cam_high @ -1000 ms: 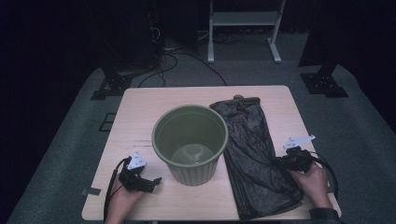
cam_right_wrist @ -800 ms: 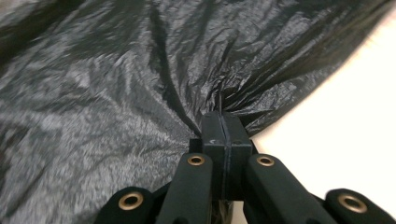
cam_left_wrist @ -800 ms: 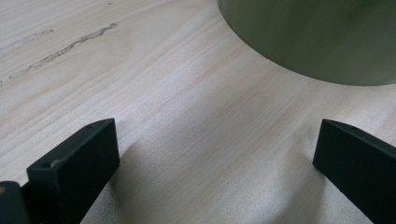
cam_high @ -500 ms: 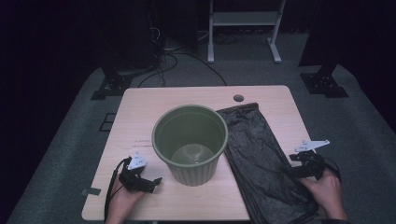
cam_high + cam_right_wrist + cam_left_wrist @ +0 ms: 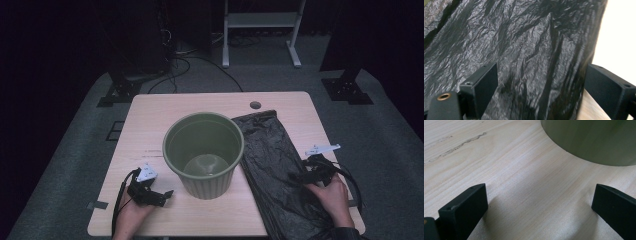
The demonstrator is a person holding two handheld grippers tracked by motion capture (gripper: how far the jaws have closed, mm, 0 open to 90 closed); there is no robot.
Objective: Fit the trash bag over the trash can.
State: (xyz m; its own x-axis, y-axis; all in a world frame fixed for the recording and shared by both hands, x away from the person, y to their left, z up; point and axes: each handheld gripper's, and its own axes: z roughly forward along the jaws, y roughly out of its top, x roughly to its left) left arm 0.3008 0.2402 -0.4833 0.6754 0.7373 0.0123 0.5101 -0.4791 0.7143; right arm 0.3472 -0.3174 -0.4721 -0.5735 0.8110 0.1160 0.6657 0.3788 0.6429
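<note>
The left gripper [image 5: 167,194] rests near the table's near-left corner with its jaws spread and nothing between them; in the left gripper view only bare wood lies between the pads, with the bin's [image 5: 594,140] wall just beyond. It sits where it was a second ago. The bin [image 5: 204,152], green and empty, stands upright at the table's middle, as before.

The black bag [image 5: 272,165] lies flat along the right side, from just short of the far edge to over the near edge, its left margin touching the bin's base. A second ago the right gripper [image 5: 299,176] was pinched shut on it near the right edge; since then the bag has slid toward the near edge and skewed a little, uncovering the round hole [image 5: 255,105] at the far edge. The jaws have just been opening and now stand spread, with the bag's [image 5: 529,50] wrinkled film under and between them but not gripped. That reads as a release after a pull, probably to take a new hold before opening the bag for the bin.

The table [image 5: 150,125] is pale wood with a faint dark scuff left of the bin. It stands on grey carpet in a dark room, with cables, black stand feet and a white frame behind it.
</note>
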